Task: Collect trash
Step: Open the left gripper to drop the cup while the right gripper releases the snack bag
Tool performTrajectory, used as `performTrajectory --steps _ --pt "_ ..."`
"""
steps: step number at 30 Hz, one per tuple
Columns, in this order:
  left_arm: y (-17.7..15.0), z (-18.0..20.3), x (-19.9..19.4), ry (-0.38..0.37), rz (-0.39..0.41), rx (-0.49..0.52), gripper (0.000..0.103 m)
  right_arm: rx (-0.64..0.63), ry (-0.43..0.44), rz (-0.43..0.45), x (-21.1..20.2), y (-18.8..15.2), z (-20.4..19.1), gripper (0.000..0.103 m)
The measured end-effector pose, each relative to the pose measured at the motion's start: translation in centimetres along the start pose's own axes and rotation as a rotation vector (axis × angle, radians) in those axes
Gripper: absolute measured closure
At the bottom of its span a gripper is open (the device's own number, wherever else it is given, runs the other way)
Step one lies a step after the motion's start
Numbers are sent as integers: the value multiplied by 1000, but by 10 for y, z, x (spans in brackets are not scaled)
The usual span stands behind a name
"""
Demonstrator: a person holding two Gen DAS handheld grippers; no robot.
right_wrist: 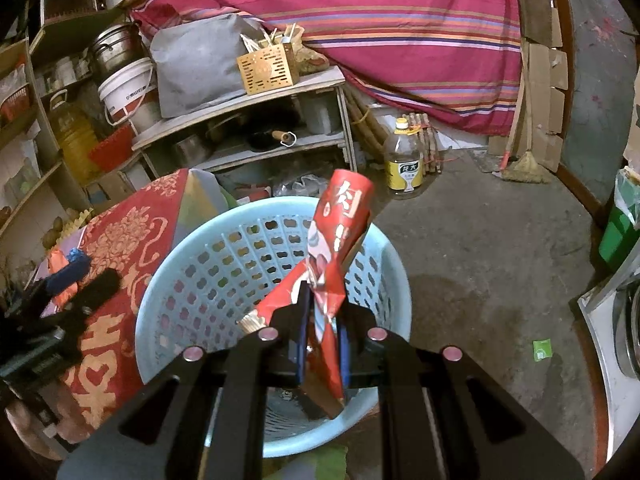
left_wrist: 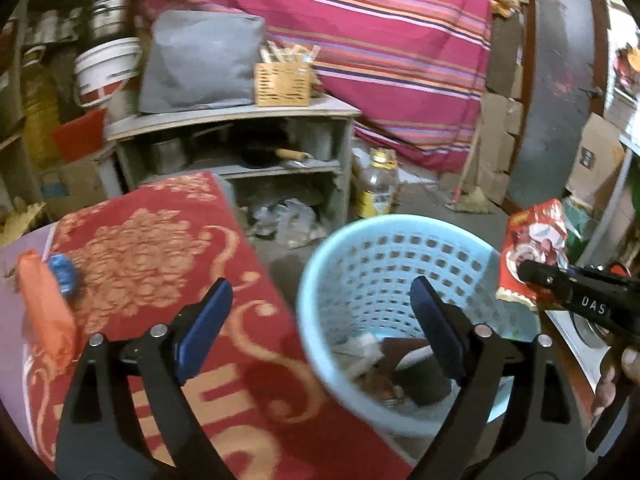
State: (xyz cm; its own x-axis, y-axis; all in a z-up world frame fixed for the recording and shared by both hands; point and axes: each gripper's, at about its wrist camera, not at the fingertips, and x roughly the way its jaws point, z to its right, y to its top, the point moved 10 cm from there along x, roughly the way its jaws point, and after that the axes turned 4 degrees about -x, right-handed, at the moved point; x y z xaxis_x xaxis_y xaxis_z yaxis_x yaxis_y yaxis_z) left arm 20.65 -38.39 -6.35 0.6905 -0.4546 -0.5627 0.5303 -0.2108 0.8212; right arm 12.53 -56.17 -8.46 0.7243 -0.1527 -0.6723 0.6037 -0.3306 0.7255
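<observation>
Red wrapper (right_wrist: 340, 240), crumpled and printed, is pinched between the blue pads of the right gripper (right_wrist: 322, 344), standing up out of the claw directly above the pale blue perforated basket (right_wrist: 192, 280). Paper scraps (left_wrist: 360, 350) lie in the basket's bottom, under the left gripper (left_wrist: 320, 328), whose jaws are spread wide with nothing between them. To that claw's left, an orange packet (left_wrist: 46, 308) and a blue piece (left_wrist: 64, 276) lie on the red patterned cloth (left_wrist: 160, 248).

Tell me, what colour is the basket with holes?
Light blue. The basket shows best in the right wrist view.
</observation>
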Motion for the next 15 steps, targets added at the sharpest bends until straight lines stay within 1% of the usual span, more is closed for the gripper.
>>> performTrajectory --steps 5,8,9,12,13,14,15 --pt "9 -53 -28 97 47 -45 10 -20 9 -10 8 0 -14 90" --pt "12 -81 -43 137 66 -74 8 -29 9 -15 12 1 -25 89" --pt "12 -91 -48 150 70 -83 8 -32 6 -20 14 1 -29 87" --pt "13 -121 -62 186 80 -111 7 -38 -26 -35 21 0 -37 87" --pt "12 -135 -68 204 82 -121 7 -36 -37 -42 23 -1 -39 75" --pt "13 -142 -71 212 82 -125 7 -26 -56 -58 26 -3 -40 60" --pt "12 -155 -77 227 87 -132 7 -16 -67 -64 28 -3 -41 28"
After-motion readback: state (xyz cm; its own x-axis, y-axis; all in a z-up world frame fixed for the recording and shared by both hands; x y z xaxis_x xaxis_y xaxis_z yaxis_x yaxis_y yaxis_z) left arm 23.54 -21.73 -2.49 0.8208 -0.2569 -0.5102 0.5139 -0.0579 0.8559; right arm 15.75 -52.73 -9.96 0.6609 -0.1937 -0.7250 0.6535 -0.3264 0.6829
